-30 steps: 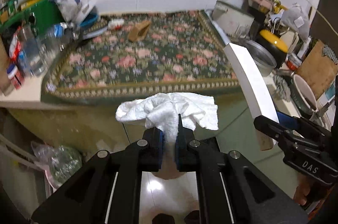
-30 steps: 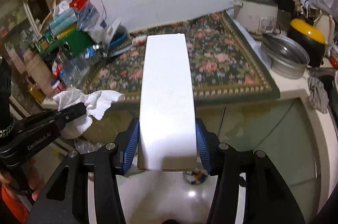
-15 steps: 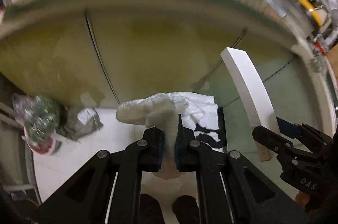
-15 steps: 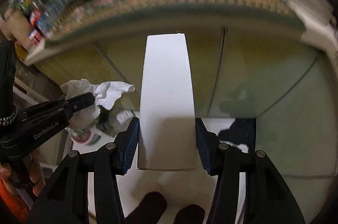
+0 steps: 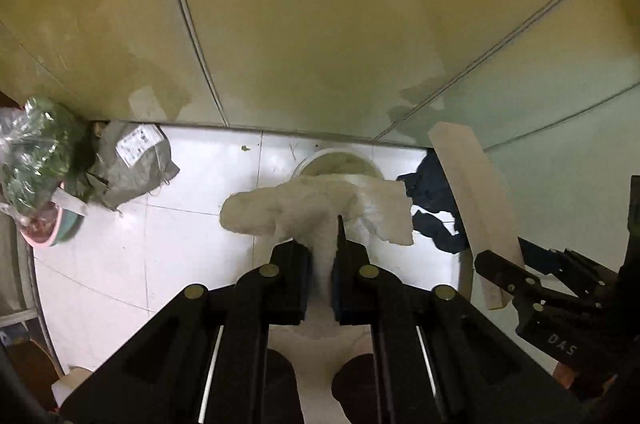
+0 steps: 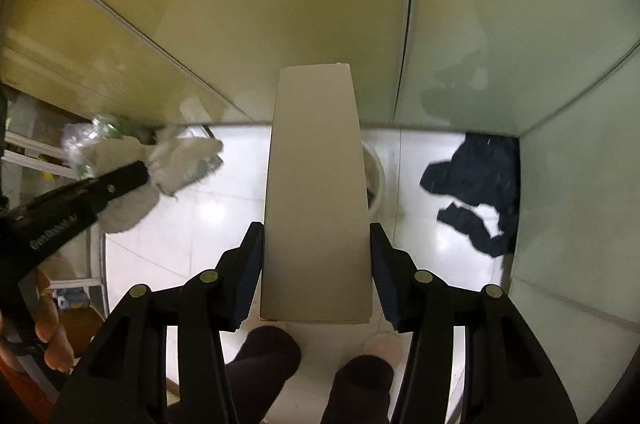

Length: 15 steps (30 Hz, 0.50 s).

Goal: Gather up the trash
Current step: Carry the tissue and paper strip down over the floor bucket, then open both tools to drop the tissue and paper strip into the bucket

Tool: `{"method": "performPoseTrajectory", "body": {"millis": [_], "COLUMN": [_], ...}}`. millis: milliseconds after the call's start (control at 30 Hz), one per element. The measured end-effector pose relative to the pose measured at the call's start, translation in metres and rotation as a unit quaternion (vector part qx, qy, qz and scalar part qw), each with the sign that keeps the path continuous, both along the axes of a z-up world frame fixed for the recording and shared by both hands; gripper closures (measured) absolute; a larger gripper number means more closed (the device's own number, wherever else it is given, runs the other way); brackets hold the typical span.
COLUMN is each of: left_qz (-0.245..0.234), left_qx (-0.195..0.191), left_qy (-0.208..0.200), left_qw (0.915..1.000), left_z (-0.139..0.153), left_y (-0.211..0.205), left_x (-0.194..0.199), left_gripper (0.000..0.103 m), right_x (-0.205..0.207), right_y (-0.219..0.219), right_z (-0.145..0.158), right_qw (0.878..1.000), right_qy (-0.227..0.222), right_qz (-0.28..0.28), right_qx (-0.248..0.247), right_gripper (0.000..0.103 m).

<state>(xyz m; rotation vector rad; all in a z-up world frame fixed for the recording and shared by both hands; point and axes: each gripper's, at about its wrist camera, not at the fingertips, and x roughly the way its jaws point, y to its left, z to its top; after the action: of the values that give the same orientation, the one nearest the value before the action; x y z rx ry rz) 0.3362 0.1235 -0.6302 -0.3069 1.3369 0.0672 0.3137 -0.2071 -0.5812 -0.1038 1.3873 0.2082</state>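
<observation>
Gripping a crumpled white tissue (image 5: pixel 316 212), the left gripper (image 5: pixel 322 260) has its jaws pinched shut on the wad directly above a round white bin (image 5: pixel 320 160) on the tiled floor (image 5: pixel 192 224). Just right of the bin, the right gripper (image 6: pixel 316 276) clamps a long white box (image 6: pixel 316 184) between its jaws. A dark cloth (image 6: pixel 476 192) lies beyond, further right of the bin, against the cabinet front (image 6: pixel 280 4).
</observation>
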Motion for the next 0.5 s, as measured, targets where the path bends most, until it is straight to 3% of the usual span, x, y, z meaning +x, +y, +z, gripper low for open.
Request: {"method": "performPoseTrajectory", "body": {"millis": [167, 433, 467, 500], "left_qz": [0.001, -0.012, -0.014, -0.014], "left_qx": [-0.003, -0.028, -0.032, -0.033], "left_qy": [0.001, -0.009, -0.010, -0.007], "left_qw": [1.0000, 0.9995, 0.9993, 0.9993], "left_z": [-0.029, -0.046, -0.046, -0.047], "left_y": [0.001, -0.019, -0.023, -0.025], "left_x": [0.014, 0.042, 0.046, 0.048], "left_gripper": [0.095, 0.094, 0.091, 0.075], "right_x": [0.019, 0.048, 0.048, 0.048], "right_y": [-0.004, 0.001, -0.002, -0.005], "right_z": [-0.039, -0.033, -0.029, -0.026], "right_qw": [1.000, 1.000, 1.000, 1.000], "right_qy": [0.016, -0.011, -0.016, -0.019], "right_qz": [0.009, -0.003, -0.008, -0.013], "right_qx": [0.003, 0.011, 0.013, 0.015], "right_gripper": [0.055, 0.049, 0.049, 0.049]}}
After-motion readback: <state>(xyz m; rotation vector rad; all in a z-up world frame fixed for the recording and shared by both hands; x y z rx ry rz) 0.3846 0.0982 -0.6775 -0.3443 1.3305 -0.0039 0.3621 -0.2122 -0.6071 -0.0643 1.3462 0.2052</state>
